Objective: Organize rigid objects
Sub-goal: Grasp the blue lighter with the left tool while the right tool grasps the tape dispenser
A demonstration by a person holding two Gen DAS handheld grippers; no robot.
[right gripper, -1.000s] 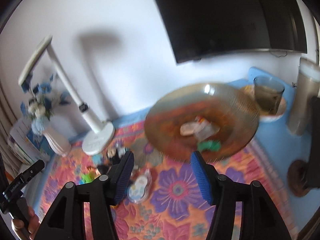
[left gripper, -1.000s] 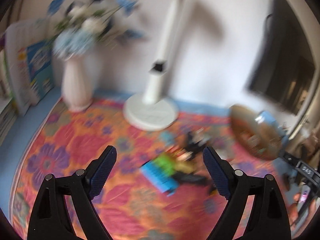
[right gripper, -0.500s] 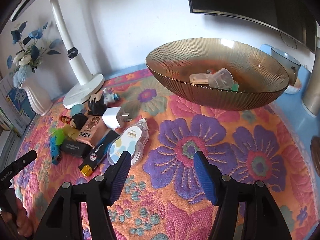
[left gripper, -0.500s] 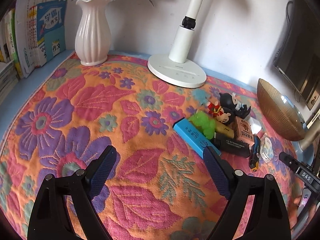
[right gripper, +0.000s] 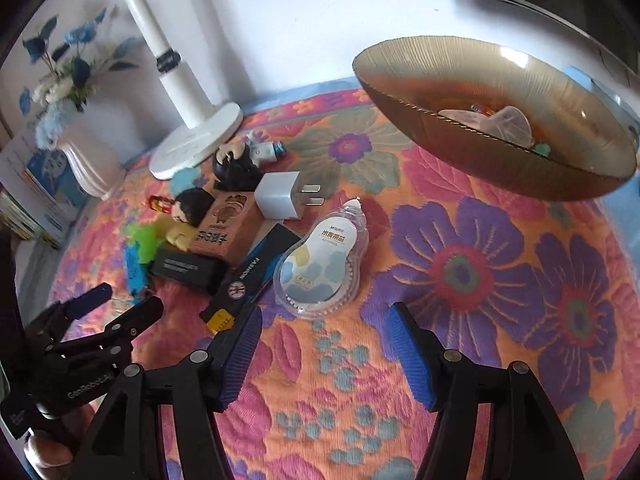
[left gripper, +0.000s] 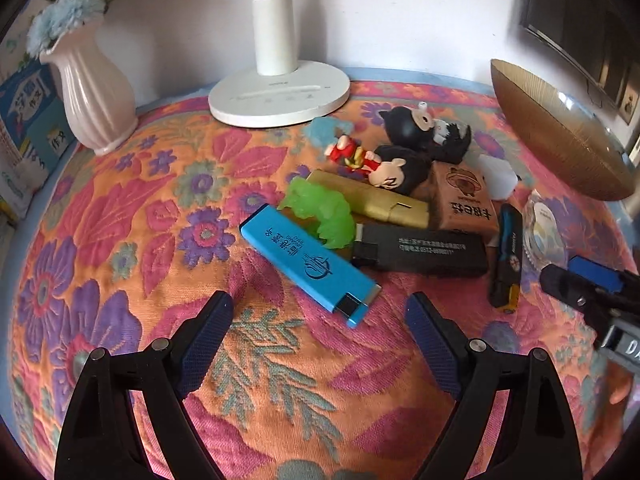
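My left tongs (left gripper: 318,322) hang wide open over the flowered cloth (left gripper: 120,216) on the table, gripping nothing, with the blue lighter (left gripper: 308,264) lying just ahead of the tips, its metal end toward me. My right tongs (right gripper: 326,340) are spread wide too, empty, a clear correction-tape dispenser (right gripper: 320,260) just beyond them. Past the blue lighter, a green translucent toy (left gripper: 324,212) touches it, and a black lighter (left gripper: 424,252) lies beside that, a gold lighter (left gripper: 372,200) behind. A black-and-blue utility knife (left gripper: 508,256) sits to the right, a brown box (left gripper: 466,204) beyond it. Farther on come two black-haired figurines (left gripper: 400,156) and a white plug adapter (right gripper: 282,196). At the back stand the white lamp base (left gripper: 280,96), a pink vase (left gripper: 96,92) and an amber glass bowl (right gripper: 472,92) that holds a few small items.
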